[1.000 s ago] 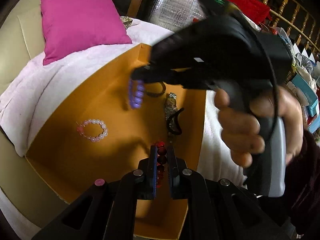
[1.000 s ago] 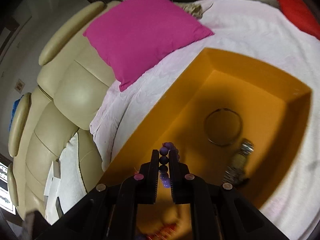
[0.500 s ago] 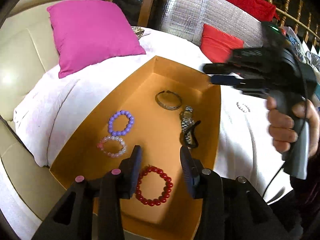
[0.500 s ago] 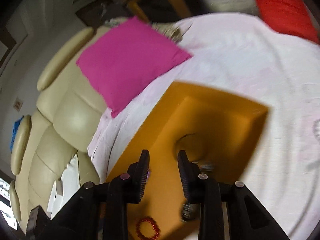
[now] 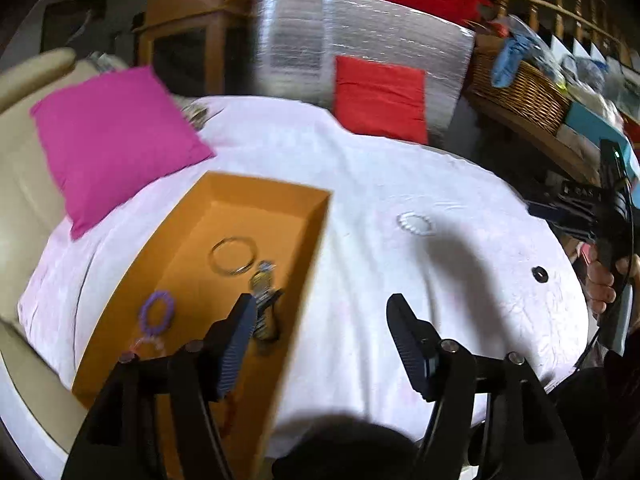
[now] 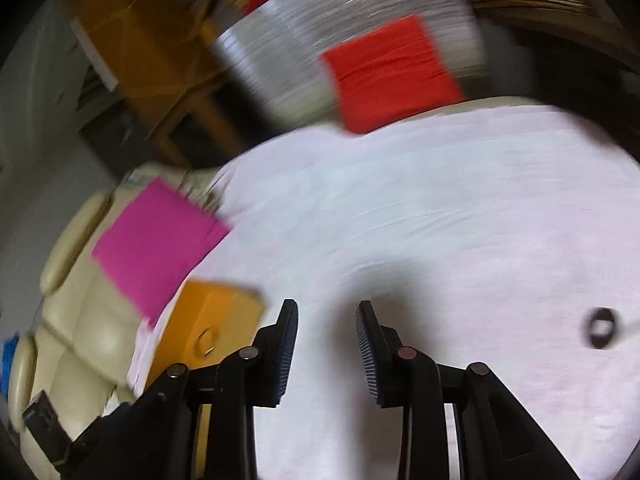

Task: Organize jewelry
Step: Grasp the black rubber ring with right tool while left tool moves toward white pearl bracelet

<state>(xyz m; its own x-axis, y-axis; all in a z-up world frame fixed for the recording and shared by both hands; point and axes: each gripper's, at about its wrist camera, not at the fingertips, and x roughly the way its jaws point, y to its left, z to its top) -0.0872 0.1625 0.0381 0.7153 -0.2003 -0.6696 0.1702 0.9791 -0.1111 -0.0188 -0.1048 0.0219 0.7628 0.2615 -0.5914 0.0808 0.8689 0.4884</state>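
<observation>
An orange box (image 5: 224,216) on the white cloth holds a silver bangle (image 5: 233,256), a watch (image 5: 262,280), a purple bead bracelet (image 5: 157,314) and a pink one (image 5: 146,343). A white bead bracelet (image 5: 415,223) and a small black ring (image 5: 539,273) lie on the cloth to the right. My left gripper (image 5: 320,344) is open and empty above the box's right wall. My right gripper (image 6: 326,346) is open and empty over bare cloth; it shows at the right edge of the left wrist view (image 5: 600,216). The box (image 6: 224,312) and black ring (image 6: 601,327) show blurred in the right wrist view.
A magenta cushion (image 5: 112,140) lies on the beige sofa (image 5: 20,184) at the left. A red cushion (image 5: 380,98) leans on a silver foil panel (image 5: 360,40) at the back. A wicker basket (image 5: 520,92) stands back right.
Both grippers let go of their bracelets, opened and drew back from the box. The red and purple bracelets now lie in it. Both views have swung right over the cloth.
</observation>
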